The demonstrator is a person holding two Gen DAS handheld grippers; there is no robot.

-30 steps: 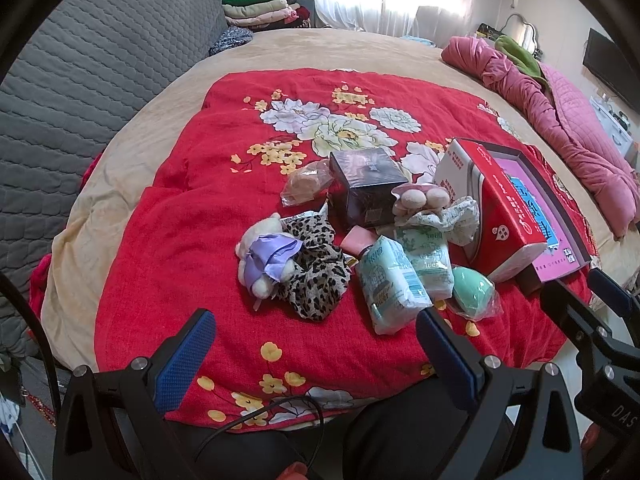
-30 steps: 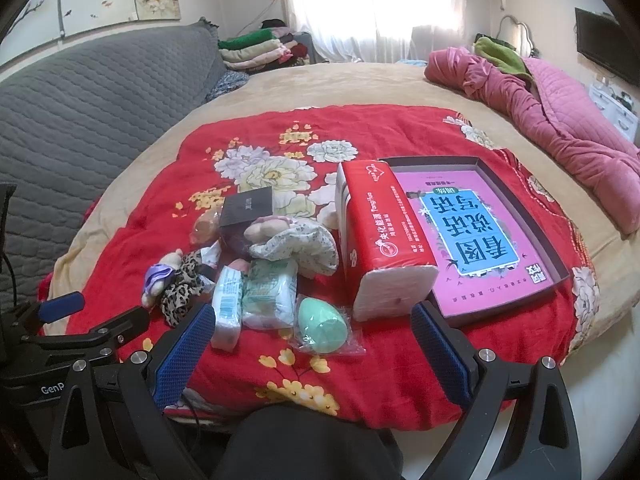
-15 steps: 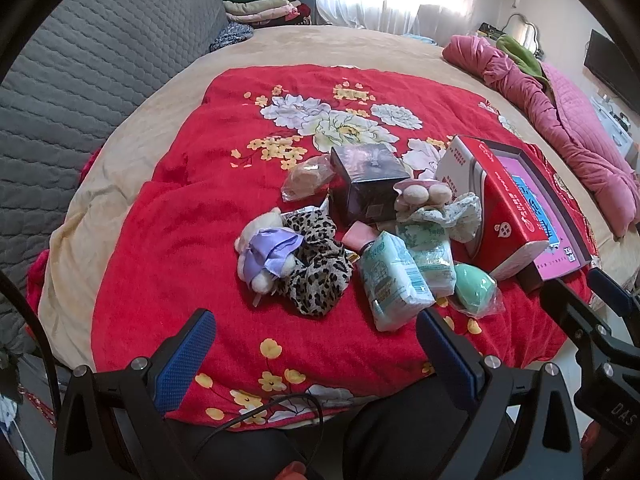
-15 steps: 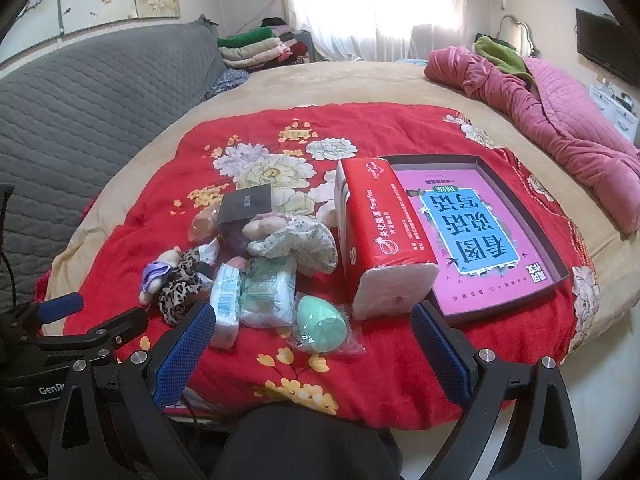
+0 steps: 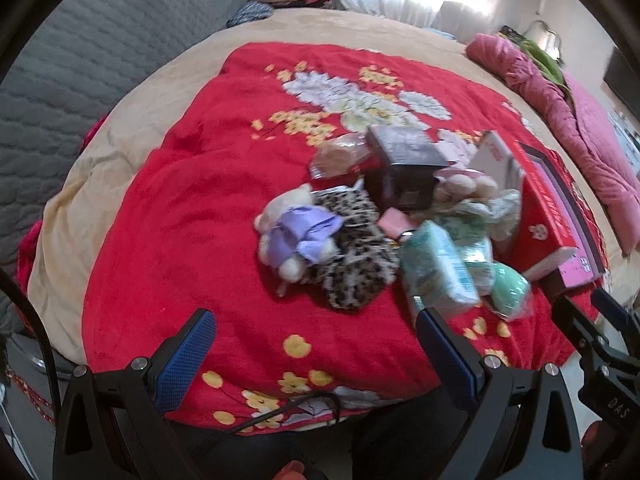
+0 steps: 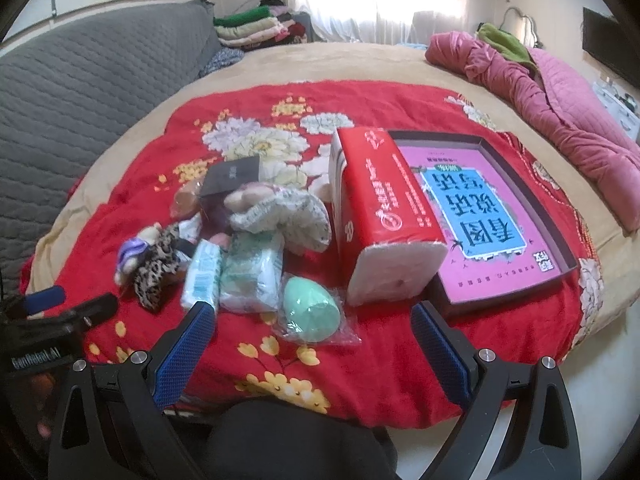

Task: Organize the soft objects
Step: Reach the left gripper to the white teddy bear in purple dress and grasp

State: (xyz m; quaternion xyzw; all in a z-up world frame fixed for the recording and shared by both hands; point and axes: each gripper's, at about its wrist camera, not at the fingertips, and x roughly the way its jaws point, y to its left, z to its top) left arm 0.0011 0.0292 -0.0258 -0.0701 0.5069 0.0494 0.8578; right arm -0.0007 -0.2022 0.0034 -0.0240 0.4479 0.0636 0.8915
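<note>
Both grippers, left [image 5: 312, 344] and right [image 6: 308, 328], gape empty. Plush [image 5: 296, 236] likely light, squashy; pinch its body. Bagged sponge [image 6: 310, 312] probably slippery.

- The tissue pack [image 6: 376, 216] lay against the left wall of the tray [image 6: 520, 184] on the bed.
- The plush toy [image 6: 138, 254], packets [image 6: 204, 276] and egg-shaped item [image 6: 312, 312] sat left of it, possibly overlapping.
</note>
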